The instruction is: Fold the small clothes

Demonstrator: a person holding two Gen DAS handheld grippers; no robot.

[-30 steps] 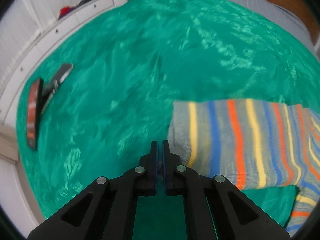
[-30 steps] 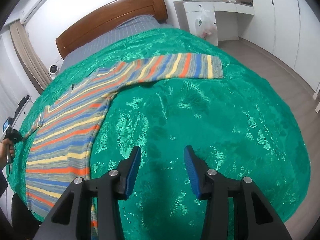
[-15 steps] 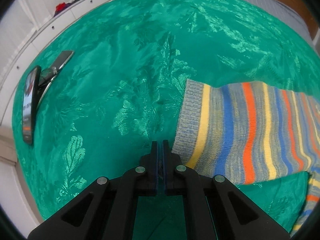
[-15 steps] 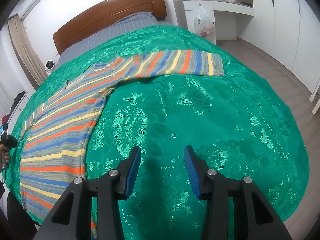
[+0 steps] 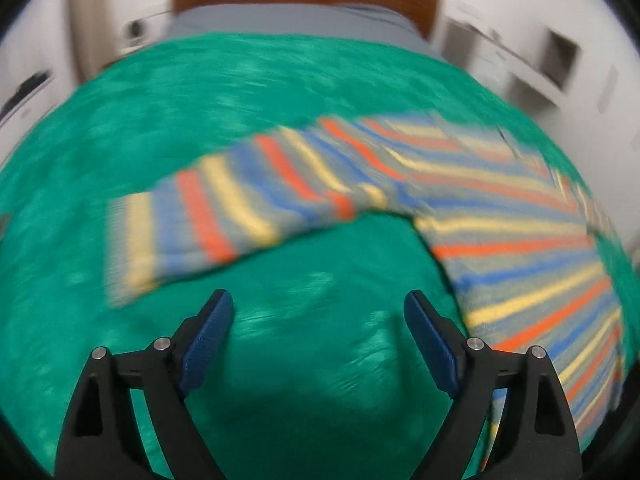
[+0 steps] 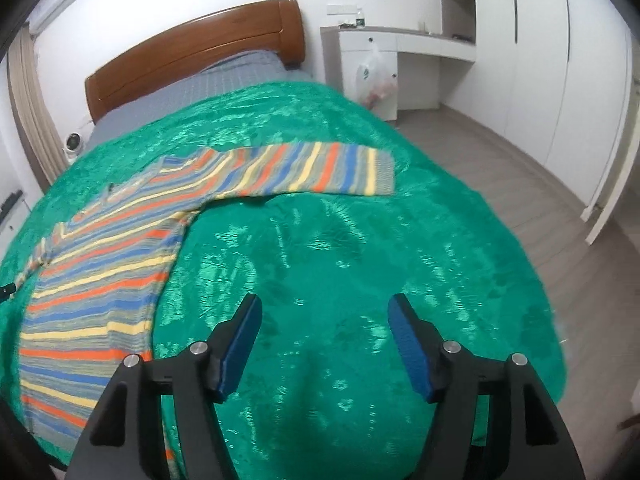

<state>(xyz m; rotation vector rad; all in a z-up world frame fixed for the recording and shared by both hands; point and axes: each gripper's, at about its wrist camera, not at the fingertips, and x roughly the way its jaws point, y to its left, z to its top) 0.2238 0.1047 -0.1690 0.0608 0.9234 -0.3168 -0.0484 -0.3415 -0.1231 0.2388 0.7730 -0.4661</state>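
A striped sweater (image 5: 500, 216) lies flat on the green bedspread (image 5: 320, 80), one sleeve (image 5: 208, 224) reaching ahead of the left gripper (image 5: 318, 320), whose jaws are opening on nothing. The right gripper (image 6: 324, 328), jaws also opening and empty, hangs right of the sweater body, the other sleeve (image 6: 320, 168) beyond it.

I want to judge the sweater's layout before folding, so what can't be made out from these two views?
- Striped sweater, left wrist view: motion blur smears its stripes and edges.
- Its hem, right wrist view: cut off behind the right gripper, whose empty jaws are opening.
- Its far sleeve, right wrist view: runs off the left edge.
- Left gripper: jaws opening, empty.
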